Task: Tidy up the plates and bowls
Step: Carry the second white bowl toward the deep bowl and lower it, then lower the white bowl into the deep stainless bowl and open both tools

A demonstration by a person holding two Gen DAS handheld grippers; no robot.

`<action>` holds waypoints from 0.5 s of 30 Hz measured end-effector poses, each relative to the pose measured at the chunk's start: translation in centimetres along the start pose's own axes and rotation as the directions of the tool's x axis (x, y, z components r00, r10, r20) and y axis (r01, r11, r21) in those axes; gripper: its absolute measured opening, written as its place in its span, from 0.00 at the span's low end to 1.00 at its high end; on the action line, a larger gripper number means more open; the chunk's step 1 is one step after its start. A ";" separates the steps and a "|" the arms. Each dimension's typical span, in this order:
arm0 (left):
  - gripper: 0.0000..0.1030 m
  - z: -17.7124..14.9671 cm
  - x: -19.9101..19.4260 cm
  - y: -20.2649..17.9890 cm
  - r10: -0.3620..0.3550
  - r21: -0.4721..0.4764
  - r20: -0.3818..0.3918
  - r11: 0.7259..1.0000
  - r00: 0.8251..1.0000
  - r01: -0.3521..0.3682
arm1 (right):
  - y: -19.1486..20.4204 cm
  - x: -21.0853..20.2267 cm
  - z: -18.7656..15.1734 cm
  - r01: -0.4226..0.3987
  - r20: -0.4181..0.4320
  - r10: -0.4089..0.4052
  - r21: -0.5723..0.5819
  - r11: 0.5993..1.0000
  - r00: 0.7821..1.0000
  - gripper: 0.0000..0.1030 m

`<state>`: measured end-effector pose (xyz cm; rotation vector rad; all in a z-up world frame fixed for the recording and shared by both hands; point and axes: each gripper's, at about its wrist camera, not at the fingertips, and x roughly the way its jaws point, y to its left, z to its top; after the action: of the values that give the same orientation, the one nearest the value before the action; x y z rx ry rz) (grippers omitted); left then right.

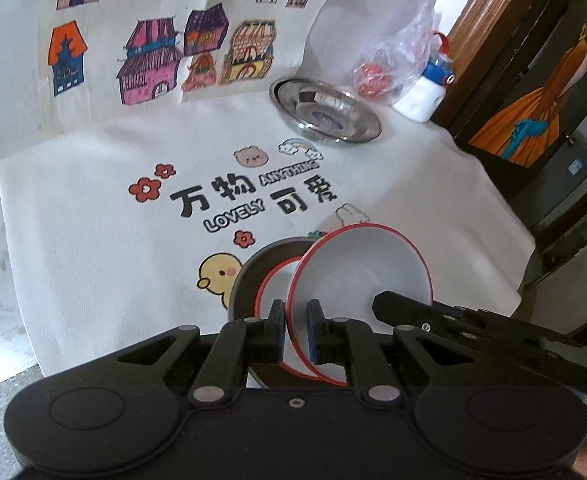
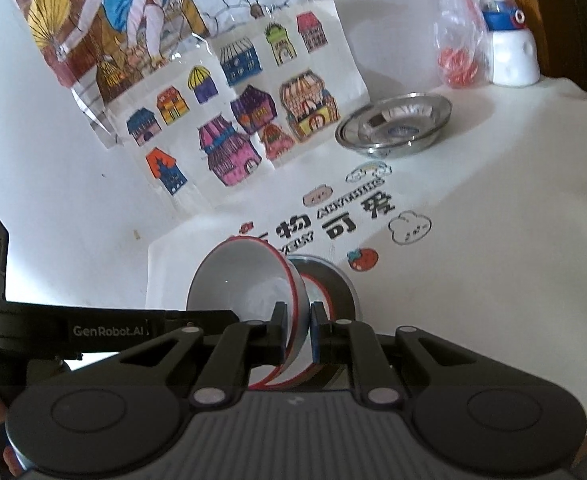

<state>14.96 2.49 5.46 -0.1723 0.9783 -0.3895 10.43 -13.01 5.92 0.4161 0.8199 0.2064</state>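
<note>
While both pairs of tongs hung over the white printed cloth (image 1: pixel 93 240), the left gripper (image 1: pixel 296 330) was clenched on the rim of a white bowl with a red edge (image 1: pixel 357 276), its pads pinching the wall from either side. From the other camera the right gripper (image 2: pixel 298 330) was clamped on the opposite rim of that same bowl (image 2: pixel 245 280), so the bowl was held tilted between the two, just above a dark-rimmed bowl (image 1: pixel 253 268) that carried another red-edged white bowl (image 1: pixel 275 288) inside it. On the cloth, black characters read "万物" and "可爱" with the words "ANYTHING" and "LOVELY" (image 1: pixel 233 216), among red flowers and a yellow chick (image 1: pixel 217 276). "GenRobot.AI" (image 2: pixel 109 331) was printed in pale letters on the arm of the left gripper. Farther back a shallow steel dish (image 1: pixel 325 114) stood on the cloth, well apart from the bowls, near a clear plastic bag (image 1: pixel 405 64) and a white bottle with a blue top (image 1: pixel 425 92). Coloured drawings of houses (image 1: pixel 153 60) leaned against the wall.
</note>
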 end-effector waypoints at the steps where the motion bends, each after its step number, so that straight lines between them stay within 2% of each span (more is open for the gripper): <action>1: 0.11 -0.1 0.2 0.1 0.005 -0.001 -0.007 1.000 1.000 -0.005 | 0.0 0.2 -0.1 0.000 -0.007 0.000 0.001 1.000 1.000 0.13; 15: 0.11 0.4 1.1 -0.3 0.048 0.067 -0.050 0.997 0.998 -0.044 | -0.1 0.9 0.2 0.001 -0.055 -0.002 -0.019 1.000 0.998 0.15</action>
<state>15.76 1.75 4.90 -0.0801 1.0171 -0.3850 11.22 -12.82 5.41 0.3937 0.8718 0.2249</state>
